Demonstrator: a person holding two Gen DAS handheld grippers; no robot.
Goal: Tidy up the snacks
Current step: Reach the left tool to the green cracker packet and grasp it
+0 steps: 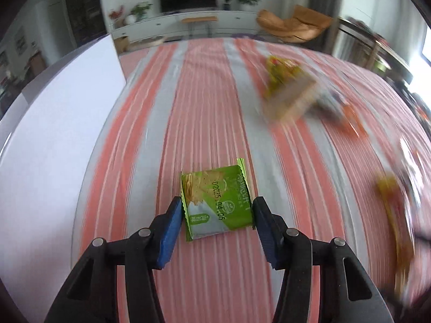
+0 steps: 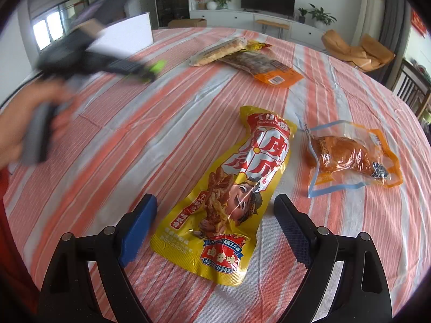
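In the left wrist view my left gripper is shut on a small green cracker packet, held between the blue pads above the striped tablecloth. The packet also shows, blurred, in the right wrist view, carried by the left gripper at upper left. My right gripper is open, its fingers on either side of a long yellow chicken-feet pouch lying on the cloth. An orange drumstick pack lies to the right.
A bread pack and an orange snack pack lie at the far side of the table. A white box stands at the left edge; it also shows in the right wrist view. Blurred snack packs lie to the right.
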